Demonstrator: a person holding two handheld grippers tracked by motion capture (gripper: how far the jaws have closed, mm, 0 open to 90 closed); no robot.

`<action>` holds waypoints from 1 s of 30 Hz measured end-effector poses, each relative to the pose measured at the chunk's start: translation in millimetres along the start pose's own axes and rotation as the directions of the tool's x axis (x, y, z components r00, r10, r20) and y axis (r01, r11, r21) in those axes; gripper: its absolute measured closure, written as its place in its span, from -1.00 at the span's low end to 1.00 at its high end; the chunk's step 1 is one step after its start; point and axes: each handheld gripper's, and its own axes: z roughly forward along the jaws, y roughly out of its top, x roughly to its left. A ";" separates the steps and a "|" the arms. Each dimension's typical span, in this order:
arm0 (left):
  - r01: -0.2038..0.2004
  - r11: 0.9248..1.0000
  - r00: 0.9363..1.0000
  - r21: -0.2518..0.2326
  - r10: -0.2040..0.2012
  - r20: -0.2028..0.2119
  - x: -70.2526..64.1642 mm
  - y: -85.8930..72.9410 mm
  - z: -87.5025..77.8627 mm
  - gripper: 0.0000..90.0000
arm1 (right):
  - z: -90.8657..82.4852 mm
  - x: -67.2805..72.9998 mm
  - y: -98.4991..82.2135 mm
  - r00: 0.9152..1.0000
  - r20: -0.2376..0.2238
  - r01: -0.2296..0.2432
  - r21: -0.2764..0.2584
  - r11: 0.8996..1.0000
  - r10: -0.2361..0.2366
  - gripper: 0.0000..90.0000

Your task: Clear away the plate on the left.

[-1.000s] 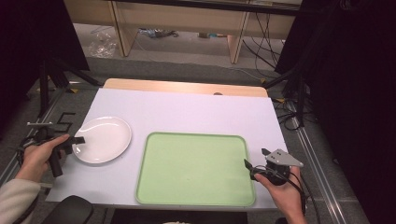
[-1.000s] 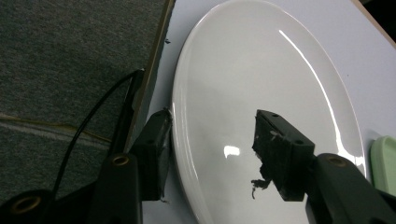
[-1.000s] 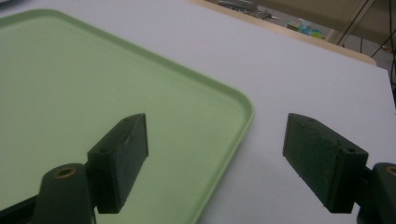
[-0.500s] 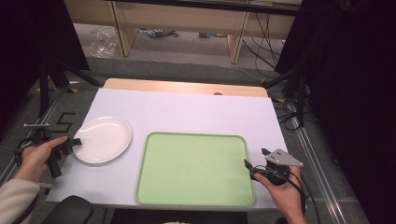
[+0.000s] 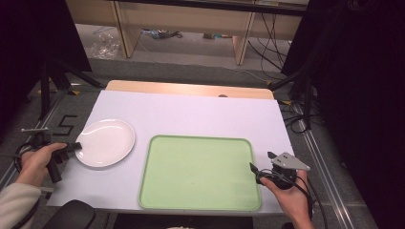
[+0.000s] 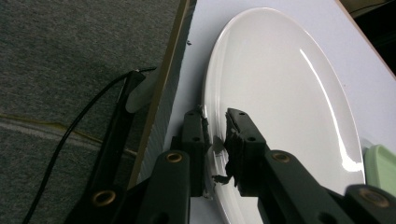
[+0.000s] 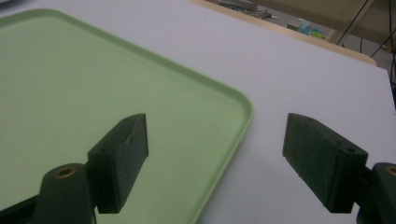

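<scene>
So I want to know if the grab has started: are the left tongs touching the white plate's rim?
Touching. In the left gripper view the left tongs straddle the white plate's rim, jaws pressed against it on both sides.

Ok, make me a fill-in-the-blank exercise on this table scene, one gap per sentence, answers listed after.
1. The left tool is shut on the rim of the white ____.
2. The colour of the tray is ____.
3. The jaws of the right tool, at the tray's right edge, stand ____.
4. The plate lies to the ____ of the tray in the high view.

Missing words: plate; green; open; left
</scene>
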 end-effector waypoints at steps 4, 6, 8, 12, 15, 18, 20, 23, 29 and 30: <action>-0.019 0.999 0.999 -0.030 0.020 0.026 -7.2 4.2 -6.0 0.80 | 0.3 -0.2 -0.1 1.000 0.001 0.002 -0.002 1.000 -0.002 -0.48; -0.042 0.998 0.999 -0.052 0.043 0.027 -13.8 5.6 -9.4 0.82 | 0.0 -0.1 0.0 1.000 0.000 -0.002 0.000 1.000 0.002 -0.49; -0.083 0.995 0.996 -0.061 0.084 0.017 -22.4 7.8 -14.5 0.85 | 0.0 -0.1 0.0 1.000 0.000 0.000 0.000 1.000 0.000 -0.48; -0.192 0.976 0.981 -0.101 0.192 -0.009 -44.3 9.1 -23.7 0.87 | -0.4 0.5 0.1 1.000 -0.008 -0.012 0.006 1.000 0.012 -0.49; -0.232 0.966 0.973 -0.111 0.232 -0.019 -51.9 8.4 -25.8 0.87 | -0.1 -0.2 0.0 1.000 -0.001 -0.003 0.000 1.000 0.003 -0.48; -0.271 0.955 0.963 -0.119 0.270 -0.025 -62.4 6.3 -28.4 0.87 | 0.0 -0.1 0.0 1.000 -0.001 -0.002 0.000 1.000 0.002 -0.48; -0.308 0.944 0.951 -0.118 0.306 -0.030 -69.7 4.1 -28.7 0.87 | 0.0 -0.2 0.1 1.000 -0.001 -0.002 0.000 1.000 0.002 -0.49; -0.362 0.924 0.932 -0.124 0.358 -0.056 -79.3 1.4 -29.5 0.86 | -0.1 0.0 0.2 1.000 -0.001 -0.002 -0.001 1.000 0.002 -0.49; -0.430 0.893 0.903 -0.132 0.424 -0.069 -94.8 -0.8 -32.2 0.87 | 0.0 0.0 0.1 1.000 -0.001 0.000 0.000 1.000 0.000 -0.49; -0.437 0.890 0.900 -0.130 0.431 -0.072 -95.8 -1.0 -31.6 0.87 | 0.0 0.0 0.1 1.000 -0.001 0.000 0.000 1.000 0.000 -0.49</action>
